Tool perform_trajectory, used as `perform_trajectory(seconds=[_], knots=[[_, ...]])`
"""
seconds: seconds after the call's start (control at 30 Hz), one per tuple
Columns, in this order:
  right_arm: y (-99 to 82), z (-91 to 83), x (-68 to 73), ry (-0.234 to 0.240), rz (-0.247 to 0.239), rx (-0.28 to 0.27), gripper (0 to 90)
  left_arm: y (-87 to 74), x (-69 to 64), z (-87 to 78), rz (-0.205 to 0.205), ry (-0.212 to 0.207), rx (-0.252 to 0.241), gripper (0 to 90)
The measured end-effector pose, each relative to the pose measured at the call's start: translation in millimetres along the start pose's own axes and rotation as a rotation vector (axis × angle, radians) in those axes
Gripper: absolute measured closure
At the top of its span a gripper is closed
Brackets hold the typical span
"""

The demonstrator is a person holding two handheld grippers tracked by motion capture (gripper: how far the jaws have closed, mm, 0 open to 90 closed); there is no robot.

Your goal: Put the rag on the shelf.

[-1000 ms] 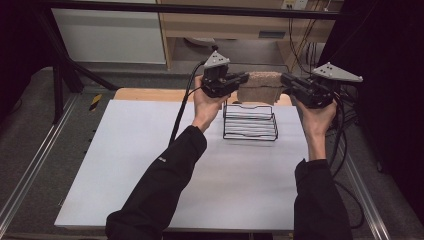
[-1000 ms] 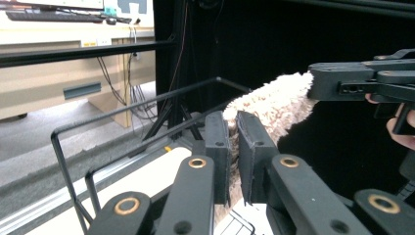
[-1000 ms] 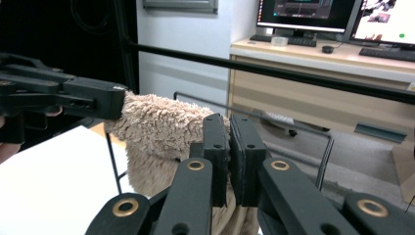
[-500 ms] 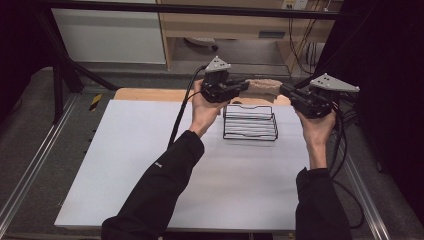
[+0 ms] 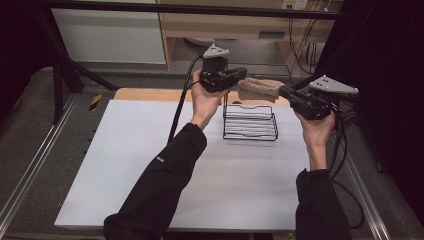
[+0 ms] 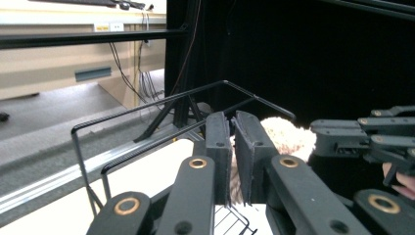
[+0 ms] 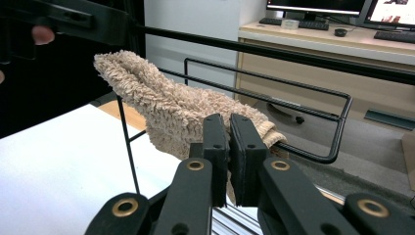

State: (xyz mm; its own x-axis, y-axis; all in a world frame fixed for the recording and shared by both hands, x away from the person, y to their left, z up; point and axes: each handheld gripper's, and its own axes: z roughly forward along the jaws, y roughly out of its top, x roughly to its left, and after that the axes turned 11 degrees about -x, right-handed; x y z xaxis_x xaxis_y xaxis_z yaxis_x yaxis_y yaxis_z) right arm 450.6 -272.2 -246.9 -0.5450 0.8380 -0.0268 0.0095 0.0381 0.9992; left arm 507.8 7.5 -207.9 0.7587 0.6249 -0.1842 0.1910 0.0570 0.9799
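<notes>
Fuzzy cloth (image 5: 259, 89): beige-tan, looped nap, no print. Wire rack (image 5: 250, 122): black. Table mat (image 5: 150, 165): plain white; wooden edge (image 5: 150, 94) light tan. Left gripper (image 5: 241, 75) and right gripper (image 5: 285, 92): black, brass-coloured pivots, grey top plates. Sleeves (image 5: 160, 185): black.

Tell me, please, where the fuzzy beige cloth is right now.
In the high view, the fuzzy beige cloth hangs between both grippers, above the black wire rack's far edge.

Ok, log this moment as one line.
left gripper: shut on sock | right gripper: shut on sock | sock: held above wire rack
</notes>
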Motion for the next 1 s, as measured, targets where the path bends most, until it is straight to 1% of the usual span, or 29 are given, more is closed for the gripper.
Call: perform_trajectory(seconds=[0.03,0.1,0.17,0.27,0.37,0.43,0.57,0.7,0.8,0.87,0.93,1.0], knots=[[-0.4,-0.1,-0.1,0.0,0.003,-0.001,86.3,-1.2,-0.4,1.5,-0.004,-0.008,0.011,85.0],[-0.8,-0.1,-0.1,0.001,0.001,0.0,86.2,-5.2,-3.0,2.5,0.008,-0.02,0.038,86.1],[-1.2,-0.3,-0.4,0.002,0.0,0.005,86.1,-9.6,-4.5,1.2,0.016,-0.034,0.052,87.1],[-2.6,-0.3,-0.4,0.005,0.002,0.004,85.7,-16.2,-4.7,-0.5,0.008,-0.045,0.075,88.2],[-3.8,0.3,0.2,0.008,0.006,0.015,85.3,-22.0,-5.8,-0.9,0.022,-0.05,0.1,88.9],[-4.6,0.5,0.3,0.009,0.008,0.018,85.1,-25.2,-7.3,-0.6,0.04,-0.047,0.112,89.1],[-6.3,0.4,-0.4,0.016,0.018,0.025,84.2,-30.4,-9.0,1.9,0.058,-0.037,0.129,89.2],[-5.6,-1.2,-0.3,0.029,0.018,0.031,80.8,-33.8,-7.8,4.3,0.059,-0.028,0.139,89.3],[-3.1,-4.2,-0.7,0.053,0.021,0.031,76.8,-35.9,-6.4,5.4,0.057,-0.022,0.145,89.3],[-0.3,-7.7,-1.6,0.066,0.035,0.016,76.9,-37.5,-6.1,6.4,0.061,-0.019,0.151,89.4],[1.8,-9.5,-1.9,0.068,0.04,0.005,77.6,-39.5,-6.1,7.9,0.064,-0.016,0.155,89.4],[3.0,-8.8,-1.7,0.068,0.046,0.012,82.1,-41.6,-6.0,9.1,0.066,-0.016,0.158,89.4]])
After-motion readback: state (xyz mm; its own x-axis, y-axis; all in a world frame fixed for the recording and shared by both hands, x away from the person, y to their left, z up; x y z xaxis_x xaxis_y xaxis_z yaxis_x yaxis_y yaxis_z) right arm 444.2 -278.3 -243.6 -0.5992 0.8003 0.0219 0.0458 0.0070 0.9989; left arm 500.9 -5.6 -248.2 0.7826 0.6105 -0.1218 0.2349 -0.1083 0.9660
